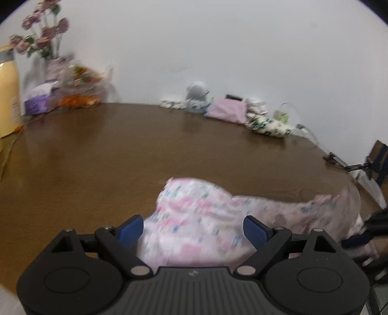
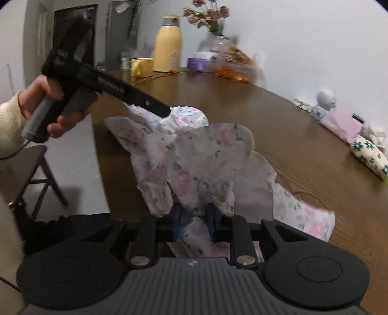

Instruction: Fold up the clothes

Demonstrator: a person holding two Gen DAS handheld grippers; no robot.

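Lying at table (image 1: 97, 157) edge, soft floppy cloth (image 2: 206, 157) is pinched by right gripper (image 2: 193, 218); left gripper (image 1: 194, 230) held wide; hem best gripped.

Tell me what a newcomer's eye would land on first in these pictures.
First, the pink floral garment heaped at the near edge of the brown table, a fold lifted by the right gripper, jaws shut on it. Next, the left gripper, jaws open over the cloth. Then the yellow flask and flowers at the far end.
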